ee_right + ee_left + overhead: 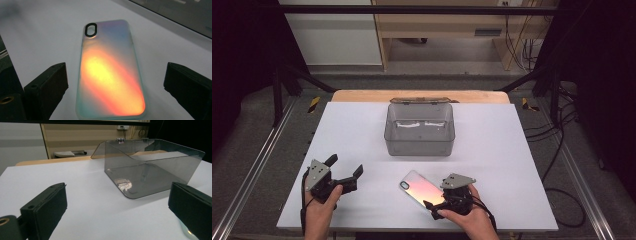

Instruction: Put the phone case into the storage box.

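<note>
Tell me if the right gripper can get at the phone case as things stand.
Probably yes. The right gripper is open over the near end of the phone case, which lies flat on the table between its jaws, and nothing stands in the way.

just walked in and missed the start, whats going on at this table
A person holds a two-jaw gripper in each hand at a white table. The right gripper is open, its jaws either side of an iridescent phone case lying flat, not gripping it. The left gripper is also open and holds nothing. A smoky clear box with its lid tipped back stands at the middle.
</note>
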A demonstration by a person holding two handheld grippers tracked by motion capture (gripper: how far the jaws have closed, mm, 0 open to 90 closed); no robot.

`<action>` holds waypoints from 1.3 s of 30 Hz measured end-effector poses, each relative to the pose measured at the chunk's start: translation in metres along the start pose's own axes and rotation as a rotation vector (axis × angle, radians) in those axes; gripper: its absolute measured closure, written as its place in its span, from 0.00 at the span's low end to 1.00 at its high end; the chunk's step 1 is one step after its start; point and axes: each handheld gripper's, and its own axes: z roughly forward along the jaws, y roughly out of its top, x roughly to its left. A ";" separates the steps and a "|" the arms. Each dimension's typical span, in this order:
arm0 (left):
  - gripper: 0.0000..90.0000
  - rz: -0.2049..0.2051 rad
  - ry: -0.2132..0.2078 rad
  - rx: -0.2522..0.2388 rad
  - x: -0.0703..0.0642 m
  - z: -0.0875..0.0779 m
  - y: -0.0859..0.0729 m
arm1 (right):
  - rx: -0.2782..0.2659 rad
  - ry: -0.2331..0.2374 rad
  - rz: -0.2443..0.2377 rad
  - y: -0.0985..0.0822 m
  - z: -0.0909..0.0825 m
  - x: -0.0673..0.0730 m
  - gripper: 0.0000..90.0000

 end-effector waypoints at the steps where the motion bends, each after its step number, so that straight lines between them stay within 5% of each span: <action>1: 0.02 -0.010 0.000 0.000 0.001 0.000 0.000 | 0.007 0.001 -0.002 0.000 0.001 0.000 0.06; 21: 0.02 -0.001 -0.023 0.006 -0.003 0.001 -0.001 | 0.093 0.017 -0.012 -0.004 0.016 0.006 0.07; 39: 0.02 0.000 -0.024 0.009 -0.003 0.002 -0.001 | 0.109 0.008 -0.029 -0.006 0.020 0.007 0.08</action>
